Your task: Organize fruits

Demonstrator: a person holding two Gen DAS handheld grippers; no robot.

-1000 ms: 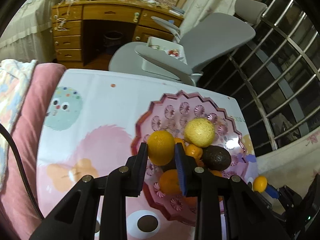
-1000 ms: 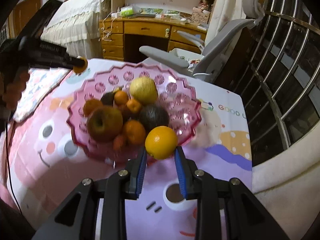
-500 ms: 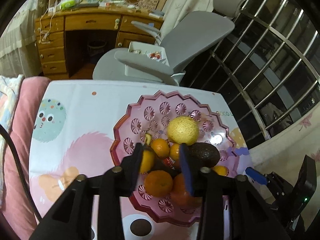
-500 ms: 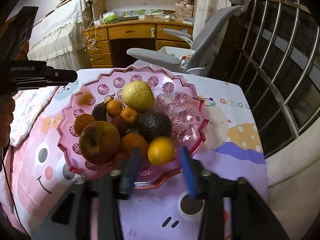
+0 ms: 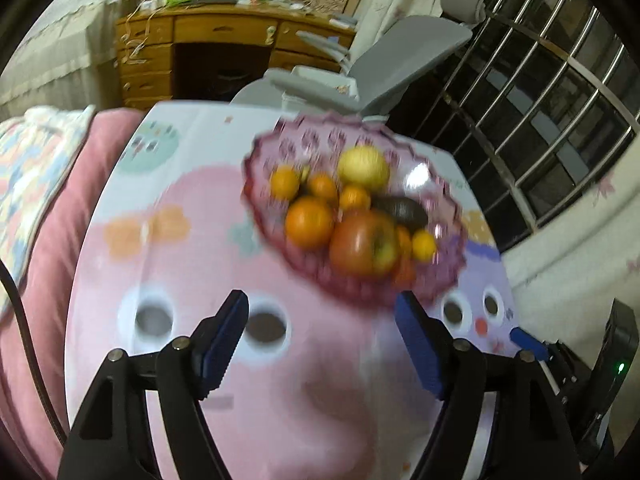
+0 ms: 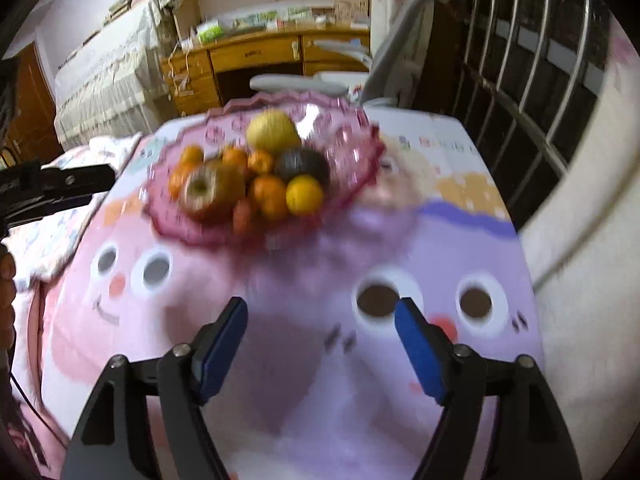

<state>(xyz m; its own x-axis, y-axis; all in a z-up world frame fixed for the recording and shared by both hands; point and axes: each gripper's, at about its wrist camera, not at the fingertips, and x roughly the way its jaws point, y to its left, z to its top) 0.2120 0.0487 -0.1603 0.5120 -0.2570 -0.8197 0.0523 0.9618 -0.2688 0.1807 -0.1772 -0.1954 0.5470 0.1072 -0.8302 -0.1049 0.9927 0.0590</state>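
Across both views, fruit bowl (image 5: pixel 256 184) looks blurred.

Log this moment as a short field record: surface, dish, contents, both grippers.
surface: cartoon-print tablecloth
dish: pink scalloped plate, on the cloth
contents: apple, avocado, yellow pear-like fruit, several oranges, one at the near rim
left gripper: jaws just opened, nothing between them
right gripper: jaws just opened, empty, short of the plate

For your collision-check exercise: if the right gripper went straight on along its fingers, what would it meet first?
Probably the cartoon tablecloth: the open, empty right gripper points down at bare cloth, short of the pink fruit bowl.
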